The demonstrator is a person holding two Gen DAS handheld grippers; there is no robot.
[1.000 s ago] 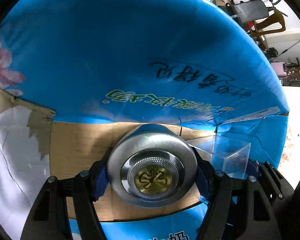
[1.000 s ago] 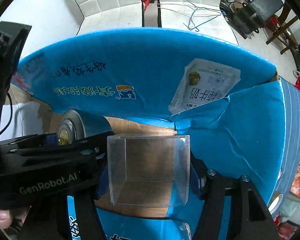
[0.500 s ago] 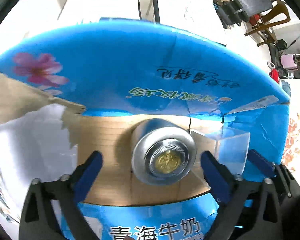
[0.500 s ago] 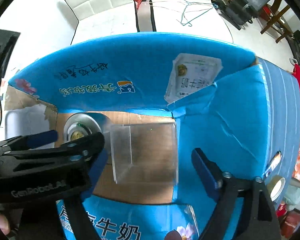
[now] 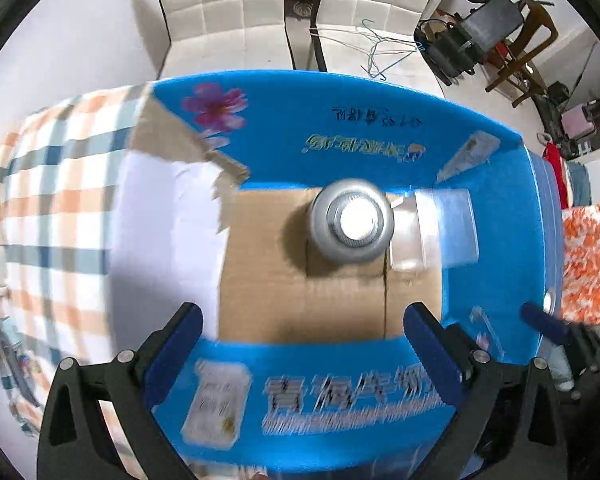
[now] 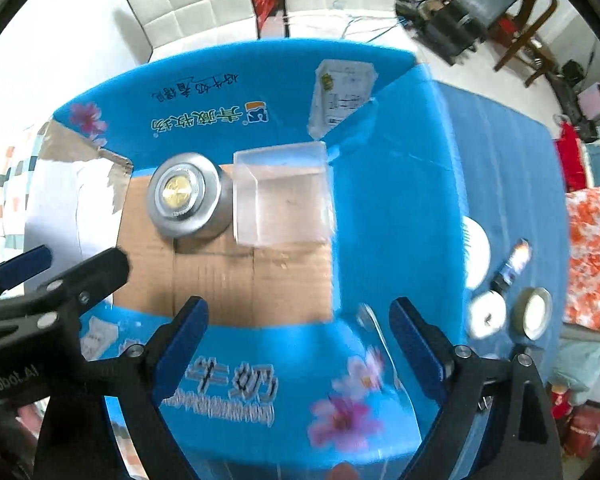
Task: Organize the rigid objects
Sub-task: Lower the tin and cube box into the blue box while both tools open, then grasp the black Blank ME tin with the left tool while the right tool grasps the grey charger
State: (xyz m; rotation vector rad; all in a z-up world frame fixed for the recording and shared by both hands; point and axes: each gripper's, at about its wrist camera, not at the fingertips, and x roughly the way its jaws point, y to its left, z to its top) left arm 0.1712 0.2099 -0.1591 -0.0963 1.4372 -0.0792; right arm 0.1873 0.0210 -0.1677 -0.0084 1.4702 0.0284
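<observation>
A blue cardboard box point(image 5: 380, 128) point(image 6: 400, 128) lies open below both grippers. On its brown floor stands a silver round tin point(image 5: 350, 220) point(image 6: 186, 194) with a gold centre, and right beside it on the right a clear plastic cube point(image 5: 440, 226) point(image 6: 284, 196). My left gripper point(image 5: 304, 344) hangs open above the box's near wall, nothing between its blue pads. My right gripper point(image 6: 298, 340) is likewise open and empty, above the near wall. The left gripper's fingers point(image 6: 60, 280) show at the left edge of the right wrist view.
A checked cloth point(image 5: 52, 208) covers the table left of the box. Right of the box lie a small bottle point(image 6: 512, 266), a white roll point(image 6: 486, 314) and a round tin lid point(image 6: 536, 312). White quilted chairs point(image 5: 228, 12) stand behind; an orange patterned cloth point(image 6: 592, 256) lies at right.
Both grippers have let go, the left of the silver tin and the right of the clear cube, opened wide, and pulled up and back out of the box. Both objects stay on the floor.
</observation>
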